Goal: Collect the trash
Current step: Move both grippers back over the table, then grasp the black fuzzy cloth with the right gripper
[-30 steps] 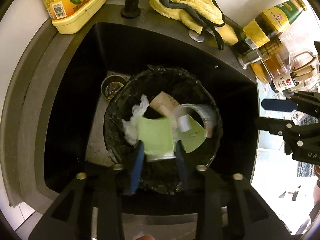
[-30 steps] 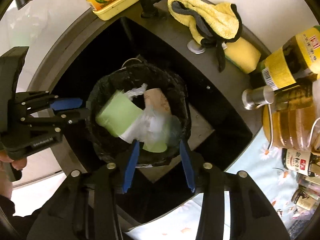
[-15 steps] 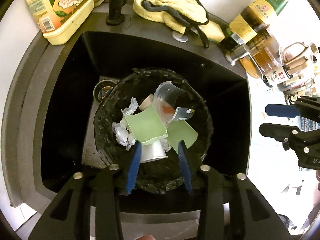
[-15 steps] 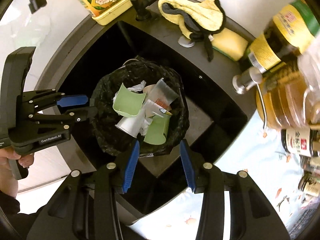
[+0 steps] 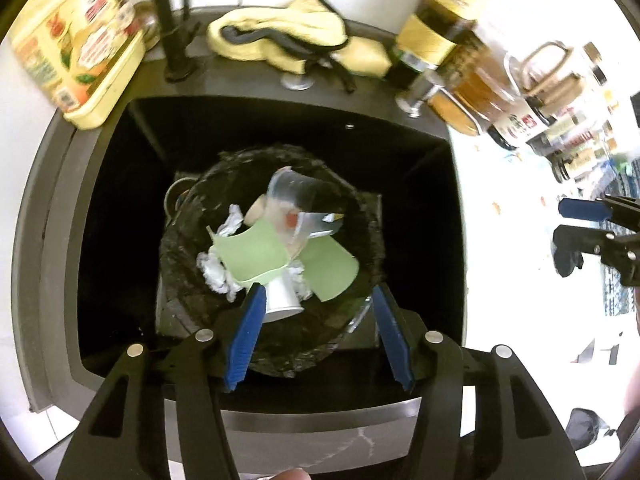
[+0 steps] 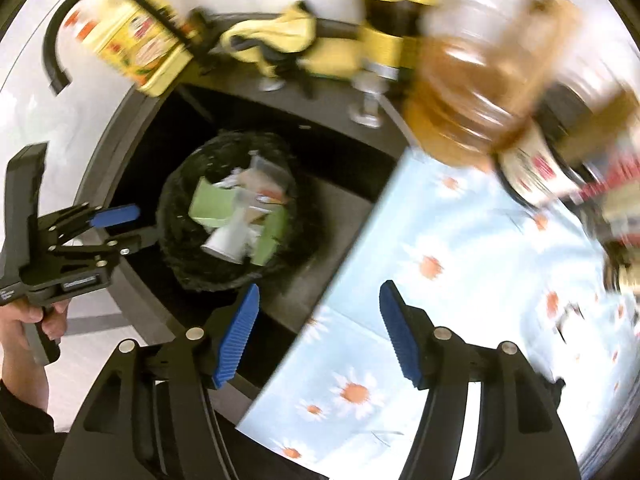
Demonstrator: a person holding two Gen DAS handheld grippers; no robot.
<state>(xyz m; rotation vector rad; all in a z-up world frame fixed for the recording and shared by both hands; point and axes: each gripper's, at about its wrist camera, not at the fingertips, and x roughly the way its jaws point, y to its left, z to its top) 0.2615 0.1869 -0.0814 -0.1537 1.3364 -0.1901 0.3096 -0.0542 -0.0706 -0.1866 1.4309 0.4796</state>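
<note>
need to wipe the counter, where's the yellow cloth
In the left wrist view, the yellow cloth lies on the sink's back ledge, between the black tap and the oil bottle.
</note>
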